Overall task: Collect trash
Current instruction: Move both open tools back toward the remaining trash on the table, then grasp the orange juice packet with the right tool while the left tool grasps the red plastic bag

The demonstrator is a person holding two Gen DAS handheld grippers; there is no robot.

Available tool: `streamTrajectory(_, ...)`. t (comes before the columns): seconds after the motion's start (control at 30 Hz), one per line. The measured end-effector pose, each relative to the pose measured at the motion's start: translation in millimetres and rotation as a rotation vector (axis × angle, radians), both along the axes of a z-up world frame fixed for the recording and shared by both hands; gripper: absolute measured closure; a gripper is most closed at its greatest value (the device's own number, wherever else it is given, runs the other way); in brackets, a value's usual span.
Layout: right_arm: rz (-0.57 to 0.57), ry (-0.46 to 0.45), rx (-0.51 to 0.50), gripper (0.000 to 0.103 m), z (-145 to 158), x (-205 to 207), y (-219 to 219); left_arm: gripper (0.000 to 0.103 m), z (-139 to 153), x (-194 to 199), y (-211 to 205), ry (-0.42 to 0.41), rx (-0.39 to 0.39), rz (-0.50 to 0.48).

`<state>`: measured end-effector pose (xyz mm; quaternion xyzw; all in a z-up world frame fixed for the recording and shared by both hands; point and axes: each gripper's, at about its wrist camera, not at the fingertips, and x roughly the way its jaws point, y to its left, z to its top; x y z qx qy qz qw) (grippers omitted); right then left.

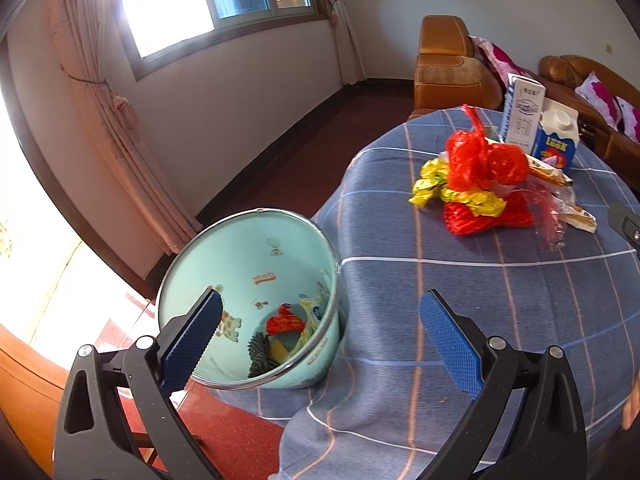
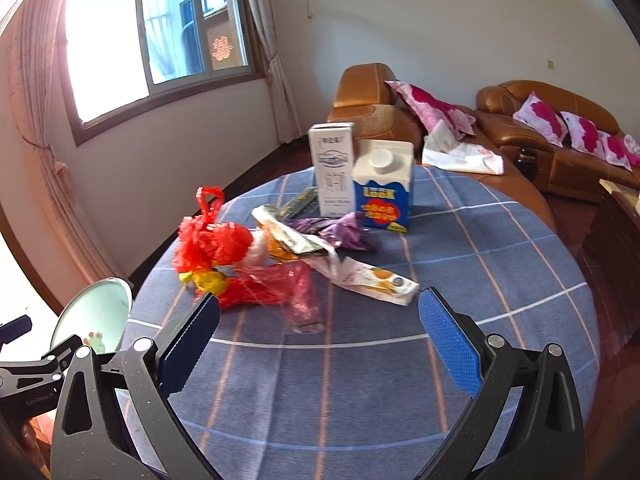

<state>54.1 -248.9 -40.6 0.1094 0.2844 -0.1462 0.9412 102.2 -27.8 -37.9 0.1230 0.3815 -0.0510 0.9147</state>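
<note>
Both of your tongs are spread apart with nothing between the pads: left tongs hang over the desk edge next to the bin, right tongs face the trash pile from the near side

The mint bin is tilted with its mouth toward you, pressed against the hanging cloth at the desk edge. My guess is it's angled that way so scraps can go in from the desk without a lift. Some trash is already in the bottom: a red scrap, something dark and bristly, some yellow bits

The rest of the trash sits mid-desk, well apart from both tongs: red net bag, yellow wrapper, orange-print pouch, pinkish clear film, purple wrapper. A white carton and a blue carton stand upright behind it, touching or nearly so

Left view gives you the bin's inside and contents; the purple wrapper isn't visible there, hidden behind the red bag. Right view shows the pile spread out and the pouch's print, but only a sliver of the bin rim at the left, contents not visible. It also catches part of the other tool's black frame low left

Right tongs look best placed for the next pick, probably the pouch or film nearest them; thin film could slip
</note>
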Motion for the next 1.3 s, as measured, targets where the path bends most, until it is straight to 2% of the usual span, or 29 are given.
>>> streamTrajectory(0.37,-0.045,0.037,-0.009,0.008,-15,-11,-40,0.006,-21,-1,-38,0.053,-0.007,-0.098)
streamTrajectory(0.4,-0.047,0.043,-0.011,0.009,-16,-10,-44,0.006,-24,0,-40,0.057,-0.009,-0.103)
streamTrajectory(0.47,-0.044,0.061,-0.004,0.02,-19,-7,-51,0.006,-27,1,-42,0.066,-0.014,-0.109)
streamTrajectory(0.57,-0.034,0.093,0.003,0.026,-24,3,-60,0.007,-29,4,-45,0.078,-0.027,-0.124)
streamTrajectory(0.97,0.057,0.22,-0.046,0.026,-42,61,-74,0.01,-20,30,-64,0.048,-0.038,-0.176)
streamTrajectory(1.2,0.147,0.303,-0.066,0.026,-58,98,-74,0.01,-6,59,-83,0.034,-0.096,-0.208)
streamTrajectory(1.3,0.183,0.355,-0.088,0.034,-70,109,-74,0.01,0,74,-93,0.024,-0.119,-0.22)
